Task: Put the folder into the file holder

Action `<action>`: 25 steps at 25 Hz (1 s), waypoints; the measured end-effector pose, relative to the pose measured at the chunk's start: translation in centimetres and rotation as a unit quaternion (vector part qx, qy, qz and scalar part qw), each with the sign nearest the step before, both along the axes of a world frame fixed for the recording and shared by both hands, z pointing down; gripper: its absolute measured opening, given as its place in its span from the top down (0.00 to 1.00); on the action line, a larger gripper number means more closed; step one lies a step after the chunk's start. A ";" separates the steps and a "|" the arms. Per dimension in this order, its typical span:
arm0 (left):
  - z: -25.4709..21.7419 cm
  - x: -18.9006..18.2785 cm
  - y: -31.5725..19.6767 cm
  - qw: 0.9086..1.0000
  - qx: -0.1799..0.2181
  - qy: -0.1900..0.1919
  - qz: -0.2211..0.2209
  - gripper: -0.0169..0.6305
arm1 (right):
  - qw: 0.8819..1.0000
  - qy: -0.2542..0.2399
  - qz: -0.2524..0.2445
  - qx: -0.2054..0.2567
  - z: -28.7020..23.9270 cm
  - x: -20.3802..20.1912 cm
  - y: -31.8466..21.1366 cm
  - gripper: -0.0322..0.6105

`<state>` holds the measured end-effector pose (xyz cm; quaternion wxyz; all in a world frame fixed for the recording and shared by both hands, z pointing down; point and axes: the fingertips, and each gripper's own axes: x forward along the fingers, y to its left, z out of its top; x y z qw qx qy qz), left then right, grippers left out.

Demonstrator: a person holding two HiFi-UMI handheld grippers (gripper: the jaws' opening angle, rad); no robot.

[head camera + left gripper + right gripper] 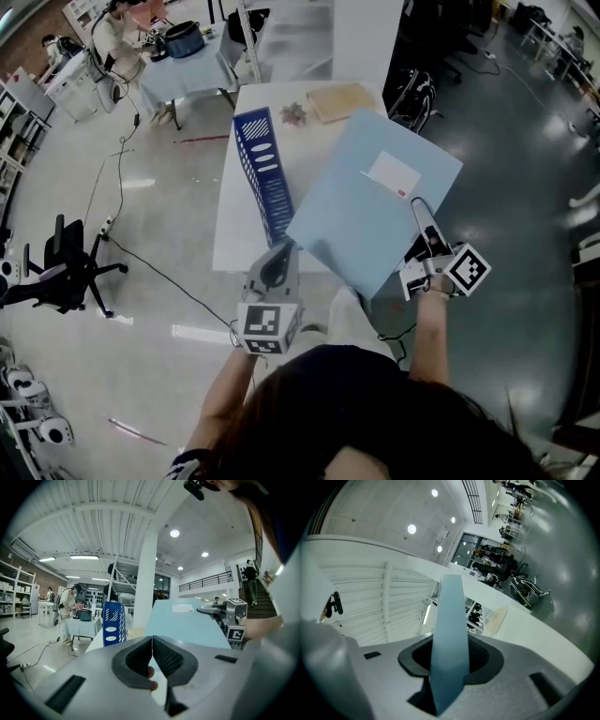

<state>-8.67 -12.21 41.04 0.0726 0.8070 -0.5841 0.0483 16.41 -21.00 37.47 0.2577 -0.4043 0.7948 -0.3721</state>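
Firmly pinched between the fingers of the right gripper (449, 660), the light blue folder (366, 202) fans out beyond them over the white table (232, 234). Fingers of the left gripper (152, 652) are pressed together on nothing, with the blue file holder (264, 173) upright just ahead of their tips.

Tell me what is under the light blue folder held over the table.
Only the white table shows, running on beneath the folder; anything lying on the covered stretch is hidden.
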 end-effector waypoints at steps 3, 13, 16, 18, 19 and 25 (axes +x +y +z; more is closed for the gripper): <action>-0.1 -0.8 0.6 1.000 0.004 0.001 -0.002 0.96 | 1.000 0.007 0.012 0.016 -1.0 -0.8 0.5 0.72; 0.1 -4.1 3.1 1.000 0.006 0.004 -0.017 0.96 | 0.995 0.043 0.042 0.077 -5.6 -4.6 2.7 0.72; 0.1 -5.1 3.5 1.000 0.001 0.004 -0.028 0.96 | 0.993 0.054 0.044 0.100 -7.3 -6.4 3.2 0.72; 0.1 -5.7 3.7 0.999 -0.002 0.005 -0.037 0.96 | 0.991 0.067 0.047 0.110 -8.0 -7.5 3.4 0.72; 0.1 -5.9 3.8 0.999 -0.008 0.007 -0.042 0.96 | 0.990 0.074 0.048 0.114 -8.2 -8.0 3.4 0.72; -0.5 -7.5 3.6 0.996 -0.029 0.021 -0.076 0.96 | 0.984 0.115 0.057 0.125 -8.9 -11.1 3.1 0.72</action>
